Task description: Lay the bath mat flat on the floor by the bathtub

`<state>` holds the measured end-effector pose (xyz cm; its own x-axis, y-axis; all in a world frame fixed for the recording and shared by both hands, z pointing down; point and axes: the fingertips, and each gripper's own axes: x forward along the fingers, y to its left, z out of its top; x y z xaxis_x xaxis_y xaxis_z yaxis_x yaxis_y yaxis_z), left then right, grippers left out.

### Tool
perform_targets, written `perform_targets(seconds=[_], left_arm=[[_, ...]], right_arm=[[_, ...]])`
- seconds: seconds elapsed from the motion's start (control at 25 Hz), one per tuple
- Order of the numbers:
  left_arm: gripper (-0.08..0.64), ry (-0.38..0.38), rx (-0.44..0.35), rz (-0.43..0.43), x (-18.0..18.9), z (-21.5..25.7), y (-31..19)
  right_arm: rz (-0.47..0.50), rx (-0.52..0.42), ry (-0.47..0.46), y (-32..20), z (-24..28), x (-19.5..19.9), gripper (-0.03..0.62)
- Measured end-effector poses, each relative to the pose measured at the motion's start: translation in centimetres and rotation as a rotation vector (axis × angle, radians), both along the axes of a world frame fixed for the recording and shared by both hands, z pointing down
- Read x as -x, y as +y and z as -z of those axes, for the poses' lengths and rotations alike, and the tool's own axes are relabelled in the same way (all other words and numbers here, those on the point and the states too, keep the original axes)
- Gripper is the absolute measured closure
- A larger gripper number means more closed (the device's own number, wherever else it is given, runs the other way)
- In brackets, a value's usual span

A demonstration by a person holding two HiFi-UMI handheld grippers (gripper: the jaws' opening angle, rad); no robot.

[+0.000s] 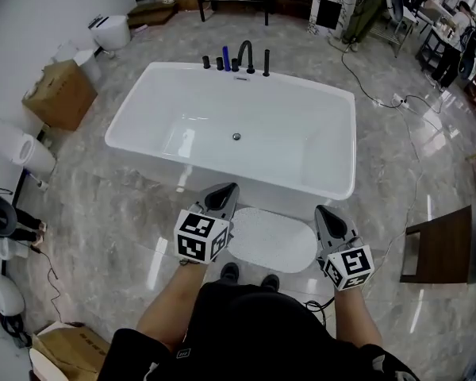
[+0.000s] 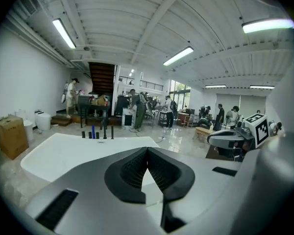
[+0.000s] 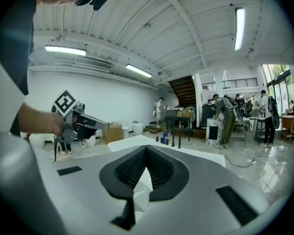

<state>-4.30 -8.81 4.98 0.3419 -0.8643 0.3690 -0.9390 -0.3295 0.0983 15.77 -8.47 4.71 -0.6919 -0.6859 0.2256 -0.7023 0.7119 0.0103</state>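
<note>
A white oval bath mat [image 1: 271,239] lies flat on the grey floor, between the person's shoes and the near side of the white bathtub [image 1: 128,105]. My left gripper [image 1: 230,187] is held up over the mat's left end, jaws shut and empty. My right gripper [image 1: 321,209] hangs over the mat's right end, also shut with nothing in it. In the left gripper view, the shut jaws [image 2: 147,148] point level across the tub [image 2: 63,151]. The right gripper view shows its shut jaws [image 3: 146,147] and the left gripper [image 3: 105,126] beside it.
A black faucet set [image 1: 244,54] stands on the tub's far rim. A cardboard box [image 1: 59,94] and toilets [image 1: 20,145] line the left wall. A dark wooden bench [image 1: 440,244] sits at the right. Cables [image 1: 397,101] trail over the floor behind the tub.
</note>
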Motion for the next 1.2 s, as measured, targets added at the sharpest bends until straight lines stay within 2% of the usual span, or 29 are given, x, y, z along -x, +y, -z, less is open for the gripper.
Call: perform_targets(seconds=[0.16,0.32,0.52,0.88,1.2], left_arm=[[0.549,-0.008,-0.075,0.020,-1.0,3.5,0.0],[0.549,-0.026,-0.134,0.040,-1.3,6.2,0.3],[0.549,-0.039,-0.174,0.081,-1.0,8.0,0.3],[0.549,-0.043,-0.174,0.111,-0.2,7.8,0.6],[0.549,-0.044,-0.169,0.110,-1.5,7.4,0.7]], right_arm=[[-0.030,-0.050,-0.045,-1.2,3.2,-2.6,0.580],[0.005,-0.068,-0.133,-0.9,6.6,-2.9,0.580],[0.061,-0.115,-0.128,-0.2,8.5,-1.9,0.580],[0.047,-0.096,-0.113,0.2,7.5,-2.3,0.580],[0.063,-0.075,-0.129,0.6,6.9,-2.9,0.580]])
